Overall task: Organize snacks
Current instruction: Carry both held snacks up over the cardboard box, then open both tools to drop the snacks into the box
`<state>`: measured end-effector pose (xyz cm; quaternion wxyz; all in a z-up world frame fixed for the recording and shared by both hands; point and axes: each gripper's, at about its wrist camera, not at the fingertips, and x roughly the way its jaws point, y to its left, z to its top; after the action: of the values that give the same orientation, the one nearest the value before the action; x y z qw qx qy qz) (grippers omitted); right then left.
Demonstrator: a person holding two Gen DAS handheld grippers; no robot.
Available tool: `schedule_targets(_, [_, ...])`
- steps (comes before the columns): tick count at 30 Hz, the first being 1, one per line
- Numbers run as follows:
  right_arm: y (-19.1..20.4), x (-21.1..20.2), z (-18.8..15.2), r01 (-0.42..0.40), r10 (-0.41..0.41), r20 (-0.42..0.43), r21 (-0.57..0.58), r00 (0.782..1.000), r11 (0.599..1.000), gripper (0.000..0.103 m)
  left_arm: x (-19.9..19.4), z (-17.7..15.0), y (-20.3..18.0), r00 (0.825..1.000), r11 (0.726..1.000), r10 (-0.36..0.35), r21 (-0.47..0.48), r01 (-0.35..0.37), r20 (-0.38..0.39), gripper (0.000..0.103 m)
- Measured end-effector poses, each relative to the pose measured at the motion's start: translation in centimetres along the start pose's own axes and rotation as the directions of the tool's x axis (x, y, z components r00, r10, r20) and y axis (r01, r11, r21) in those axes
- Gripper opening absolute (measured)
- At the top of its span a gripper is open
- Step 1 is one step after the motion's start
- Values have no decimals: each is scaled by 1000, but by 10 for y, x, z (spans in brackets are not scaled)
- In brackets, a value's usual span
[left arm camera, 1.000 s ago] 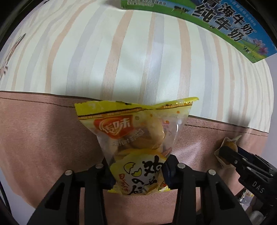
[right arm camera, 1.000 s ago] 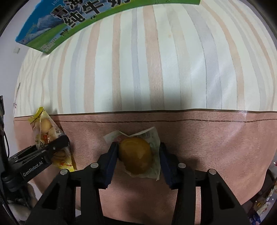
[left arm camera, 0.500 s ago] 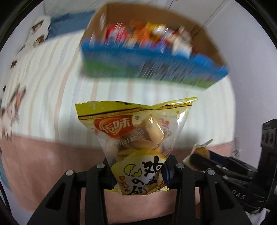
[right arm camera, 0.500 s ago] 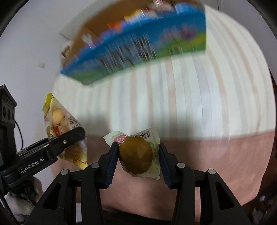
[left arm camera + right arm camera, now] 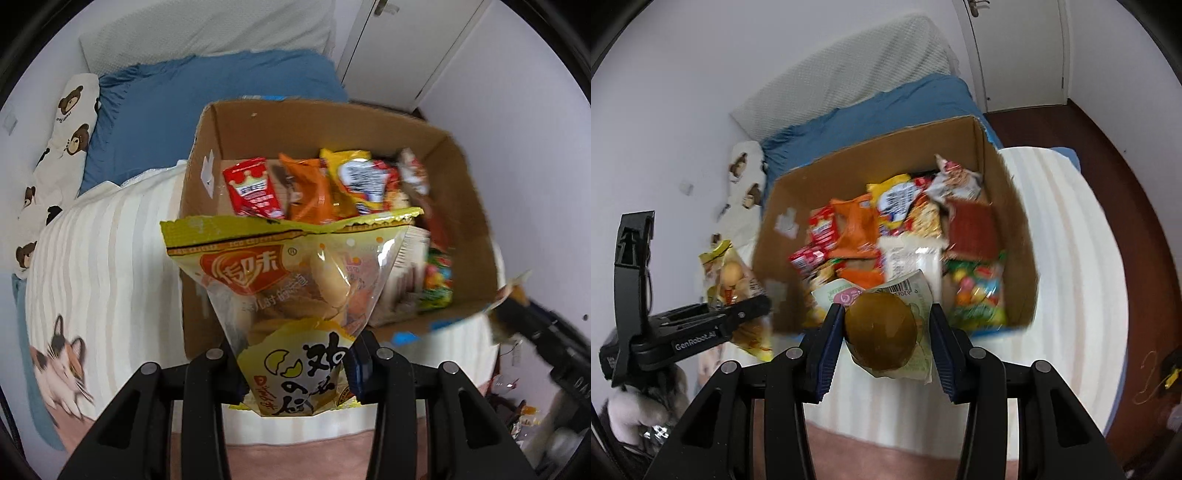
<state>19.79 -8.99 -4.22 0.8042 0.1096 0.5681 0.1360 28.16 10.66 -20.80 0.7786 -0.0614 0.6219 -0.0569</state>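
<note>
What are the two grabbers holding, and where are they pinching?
The left gripper pinches the yellow snack bag near its bottom end. The right gripper squeezes the wrapped brown egg by its sides.

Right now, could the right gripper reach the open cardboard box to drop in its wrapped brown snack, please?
Probably yes: the right gripper, shut on the wrapped brown snack, sits at the open cardboard box near edge, nothing between.

"GenRobot.AI" on left gripper (image 5: pixel 748 314); snack bag (image 5: pixel 295 295) Chinese-lettered.
</note>
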Motion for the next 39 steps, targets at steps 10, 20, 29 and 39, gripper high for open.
schedule_targets(10, [-36,74,29,86,-80,-143,37,987,996,48,55,25,20,990,998,48,-24,-52,-133,37])
schedule_targets(20, [-45,104,27,88,-67,-254,71,965,994,68,62,25,33,989,996,17,-78,-29,-148,55])
schedule_targets(29, [-19,88,32,134,-132,-210,-6,969,991,101,45,27,25,995,997,28,-75,-35,-95,92])
schedule_targets(39, [-18,72,27,209,-212,-163,-35,964,977,101,30,18,12,995,994,95,-56,-96,-27,92])
